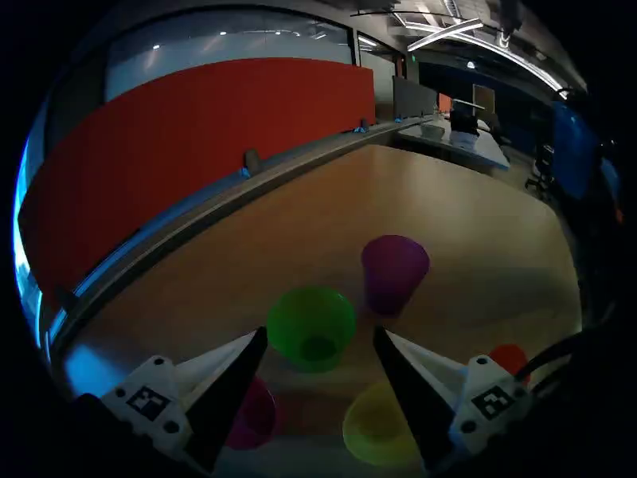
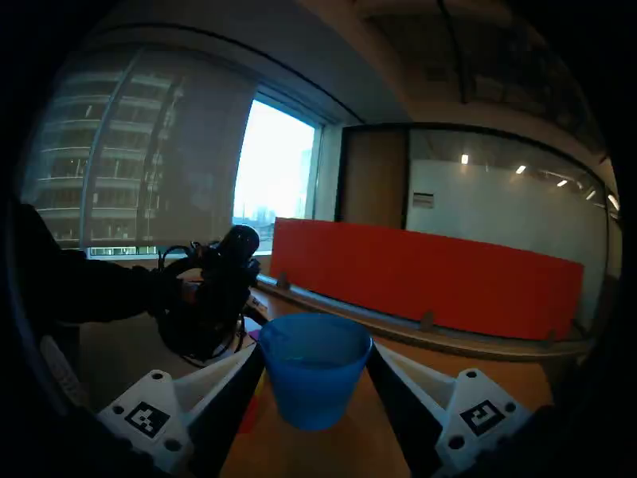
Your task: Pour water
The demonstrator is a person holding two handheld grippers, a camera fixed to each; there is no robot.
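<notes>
My right gripper [image 2: 314, 348] is shut on a blue cup [image 2: 314, 382], held upright above the wooden table [image 2: 334, 454]; liquid seems to sit inside it. My left gripper [image 1: 318, 331] is open and hovers over a cluster of cups on the table. A green cup [image 1: 310, 328] stands just beyond its fingertips, with a purple cup [image 1: 394, 272] farther off. A magenta cup [image 1: 255, 416] and a yellow cup [image 1: 373, 432] lie under the fingers, and a red cup [image 1: 509, 358] is at the right. In the right gripper view, the left gripper [image 2: 211, 303] appears at left, held by a hand.
A red partition [image 1: 207, 135] with a grey rail runs along the table's far edge. The bare wooden tabletop [image 1: 414, 199] stretches beyond the cups. A person's dark sleeve [image 2: 80, 287] reaches in from the left. Desks and a chair stand far off at the right.
</notes>
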